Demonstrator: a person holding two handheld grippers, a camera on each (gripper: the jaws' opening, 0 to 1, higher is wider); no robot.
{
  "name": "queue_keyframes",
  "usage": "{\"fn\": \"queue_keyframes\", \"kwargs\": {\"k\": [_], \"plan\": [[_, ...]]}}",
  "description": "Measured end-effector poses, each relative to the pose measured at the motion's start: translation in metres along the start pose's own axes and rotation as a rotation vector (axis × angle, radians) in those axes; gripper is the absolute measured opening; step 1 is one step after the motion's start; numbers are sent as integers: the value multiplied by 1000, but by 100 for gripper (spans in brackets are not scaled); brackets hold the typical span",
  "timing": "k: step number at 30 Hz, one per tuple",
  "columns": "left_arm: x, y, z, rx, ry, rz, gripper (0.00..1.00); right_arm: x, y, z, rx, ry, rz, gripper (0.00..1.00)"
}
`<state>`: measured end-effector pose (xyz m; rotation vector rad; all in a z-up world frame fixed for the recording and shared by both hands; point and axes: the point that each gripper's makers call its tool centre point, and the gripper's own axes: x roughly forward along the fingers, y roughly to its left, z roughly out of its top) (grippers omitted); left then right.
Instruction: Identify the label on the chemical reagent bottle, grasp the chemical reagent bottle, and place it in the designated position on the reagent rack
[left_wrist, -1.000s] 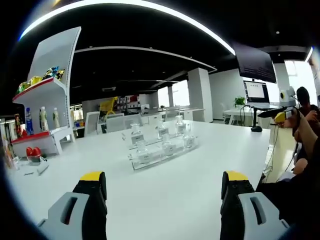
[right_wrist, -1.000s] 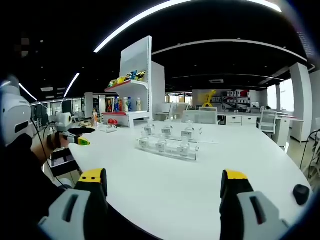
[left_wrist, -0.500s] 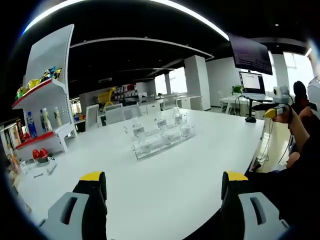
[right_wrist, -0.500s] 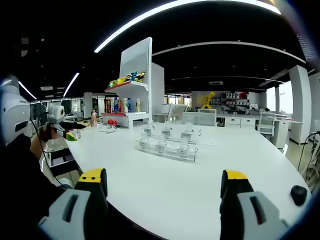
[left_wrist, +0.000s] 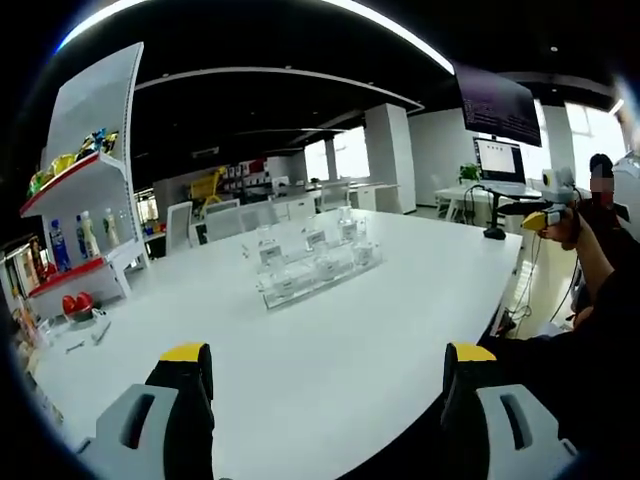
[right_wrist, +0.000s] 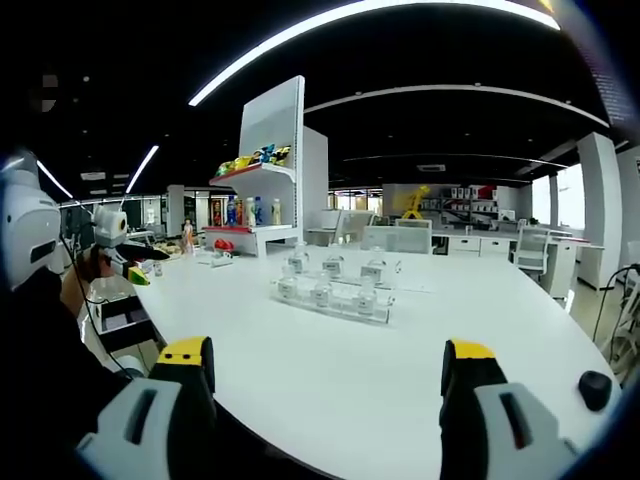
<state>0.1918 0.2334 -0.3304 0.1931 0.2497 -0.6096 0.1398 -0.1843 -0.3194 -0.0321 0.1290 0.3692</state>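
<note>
A clear acrylic reagent rack (left_wrist: 308, 275) stands in the middle of the white table (left_wrist: 330, 340), with several small clear labelled bottles (left_wrist: 268, 252) on and behind its steps. My left gripper (left_wrist: 328, 362) hangs open over the table's near edge, well short of the rack, with nothing between its yellow-tipped jaws. The right gripper view has the same rack (right_wrist: 333, 291) and bottles (right_wrist: 373, 268) from another side. There my right gripper (right_wrist: 328, 362) is also open and empty, far from the rack. Each gripper appears small in the other's view, held in a hand: the right gripper (left_wrist: 543, 218), the left gripper (right_wrist: 128, 270).
A white shelf unit (right_wrist: 268, 180) with red ledges holds drink bottles and snacks at the table's far end. Small red items (left_wrist: 70, 305) lie beside it. A black round object (right_wrist: 592, 390) sits near the table's right edge. A monitor (left_wrist: 497, 160) and desks stand behind.
The left gripper view has drawn back and tilted a little, so the rack looks slightly farther. In the right gripper view the hand-held left gripper sits lower and farther left. Both grippers stay open.
</note>
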Motion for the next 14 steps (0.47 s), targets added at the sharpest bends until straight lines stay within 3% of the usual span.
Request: {"fn": "queue_keyframes", "kwargs": {"k": [5,9,14], "plan": [[1,-2,-2,-2,8,-5,95,-1,-1,-2,2,3,-3,90],[1,-7,1,-56,-11,-42,95,0,-2,-3,4,3,-1,90],[2,-8,-1,-44,0,-40,95,0,-2,-3,2,5,0,90]]}}
